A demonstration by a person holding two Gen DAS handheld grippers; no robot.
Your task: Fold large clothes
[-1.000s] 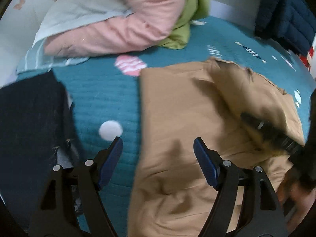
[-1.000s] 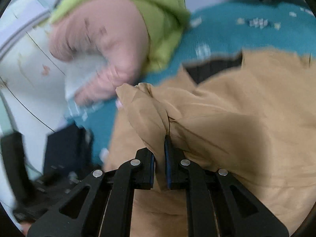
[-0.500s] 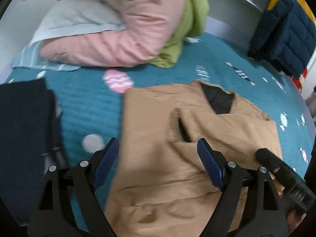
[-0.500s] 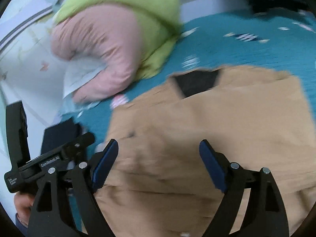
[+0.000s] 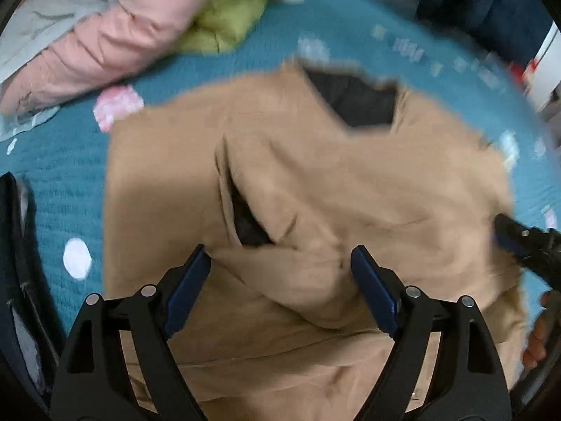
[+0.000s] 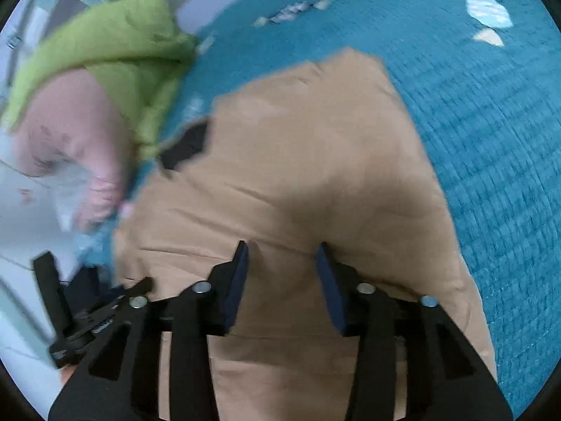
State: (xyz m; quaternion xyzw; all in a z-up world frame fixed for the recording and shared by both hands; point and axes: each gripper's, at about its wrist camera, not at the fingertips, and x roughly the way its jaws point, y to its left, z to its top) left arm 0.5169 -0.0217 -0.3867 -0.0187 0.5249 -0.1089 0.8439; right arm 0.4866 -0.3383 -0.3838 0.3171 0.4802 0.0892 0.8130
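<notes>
A tan jacket (image 5: 350,182) with a dark lining at the collar lies on the teal bedspread (image 5: 59,165), with a sleeve folded across its front. My left gripper (image 5: 280,266) is open and empty just above the folded sleeve. My right gripper (image 6: 282,256) is open, narrower than before, over the jacket's (image 6: 315,161) lower right part. The right gripper also shows at the right edge of the left wrist view (image 5: 526,245), and the left gripper at the lower left of the right wrist view (image 6: 87,315).
A pile of pink (image 5: 122,31) and green (image 5: 228,17) padded clothes lies at the far side of the bed. A dark garment (image 5: 17,280) lies at the left. A navy quilted item (image 5: 491,3) hangs at the far right.
My right gripper let go of the jacket sleeve, opened wide, then narrowed and moved right over the jacket. My left gripper came closer over the jacket's middle.
</notes>
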